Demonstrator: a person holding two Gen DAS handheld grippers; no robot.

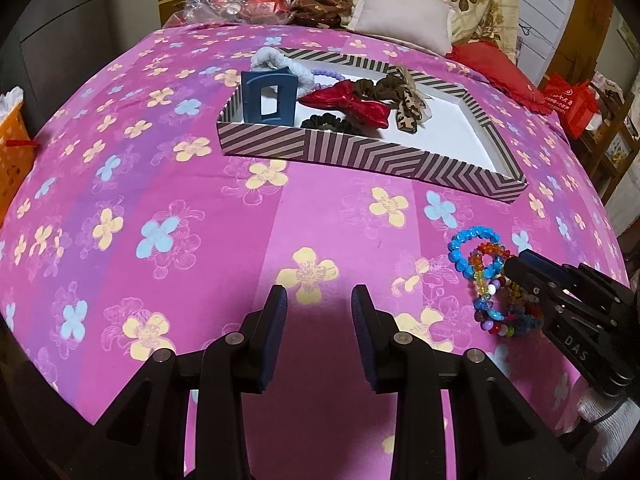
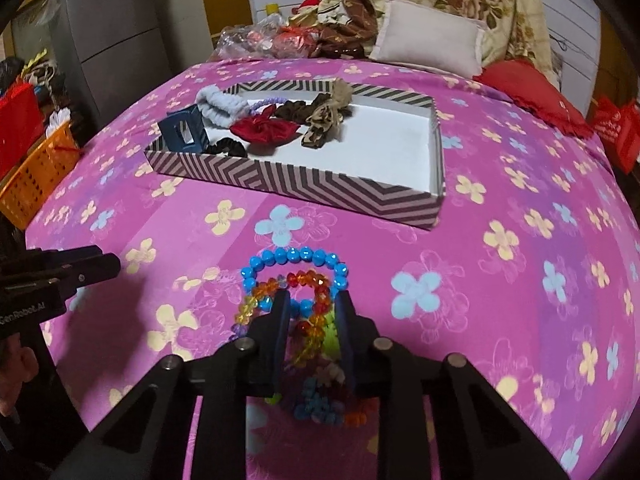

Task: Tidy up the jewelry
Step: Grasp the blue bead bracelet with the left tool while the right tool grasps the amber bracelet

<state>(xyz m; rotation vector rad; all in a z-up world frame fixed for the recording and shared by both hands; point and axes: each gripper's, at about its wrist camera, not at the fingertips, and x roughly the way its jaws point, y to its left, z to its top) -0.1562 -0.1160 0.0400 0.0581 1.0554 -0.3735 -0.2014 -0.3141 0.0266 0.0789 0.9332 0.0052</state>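
Your right gripper [image 2: 312,300] is straddling the beaded bracelets [image 2: 298,280] on the bedspread [image 2: 500,280], jaws apart; your left gripper [image 1: 319,294] is hovering, jaws apart, gripping nothing.

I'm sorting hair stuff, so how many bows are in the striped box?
2: a red bow mid-box, and a leopard-print bow just right of it. More may hide underneath.

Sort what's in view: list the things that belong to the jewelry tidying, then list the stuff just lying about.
Part of the job:
- striped box
- blue bead bracelet
- amber bead bracelet
- red bow
- blue claw clip
- black scrunchie
- right gripper, open around the bracelets
- left gripper, open, holding nothing

Just lying about:
- white pillow
- red cushion
- orange basket
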